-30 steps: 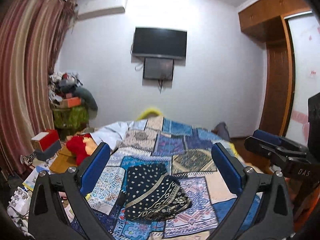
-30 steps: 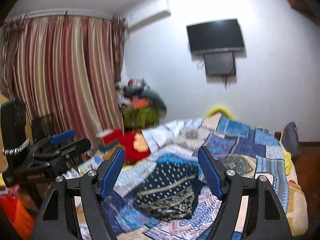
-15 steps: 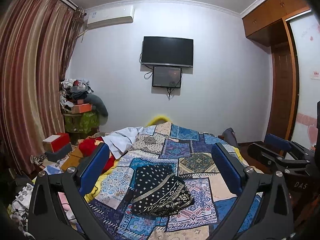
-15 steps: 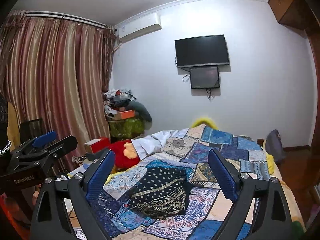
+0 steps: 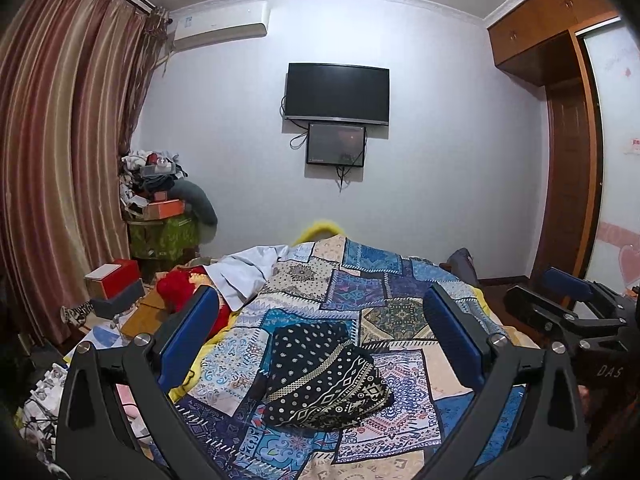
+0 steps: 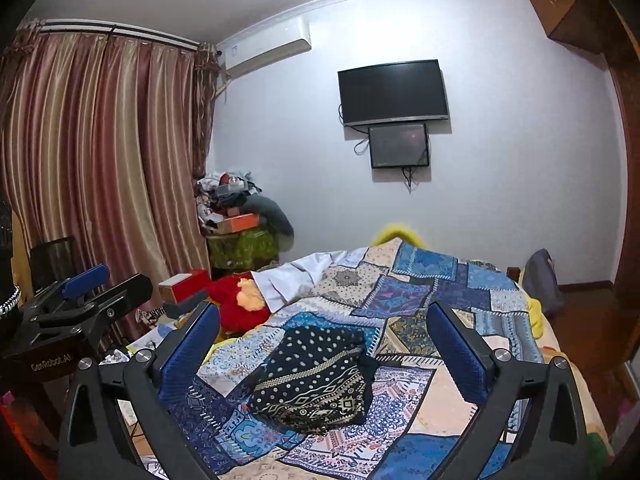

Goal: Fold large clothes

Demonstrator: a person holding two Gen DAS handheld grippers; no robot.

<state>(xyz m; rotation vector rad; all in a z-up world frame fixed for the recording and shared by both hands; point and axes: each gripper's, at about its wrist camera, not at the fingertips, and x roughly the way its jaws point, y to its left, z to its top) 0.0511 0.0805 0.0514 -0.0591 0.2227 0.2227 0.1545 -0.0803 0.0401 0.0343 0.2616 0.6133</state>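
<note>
A folded black garment (image 5: 320, 372) with white dots and geometric bands lies on the patchwork bedspread (image 5: 372, 280). My left gripper (image 5: 320, 300) is held short of it, above the near part of the bed, open with nothing between its blue pads. In the right wrist view the same garment (image 6: 316, 380) rests on the bedspread (image 6: 420, 280). My right gripper (image 6: 323, 312) hovers short of it too, its jaws opening wide and empty. Each gripper also shows at the edge of the other's view: the right gripper (image 5: 568, 308) and the left gripper (image 6: 84, 292).
A red plush toy (image 6: 240, 300) and a white cloth (image 5: 240, 268) lie at the bed's far left. Boxes (image 5: 112, 280) and a cluttered green cabinet (image 5: 160, 232) stand by the curtain. A wooden wardrobe (image 5: 568, 160) is at the right, a grey bag (image 6: 540, 280) beside the bed.
The right gripper's jaws have spread wider. Both grippers have drawn back a little from the bed, so more of the room shows. The folded garment has not moved.
</note>
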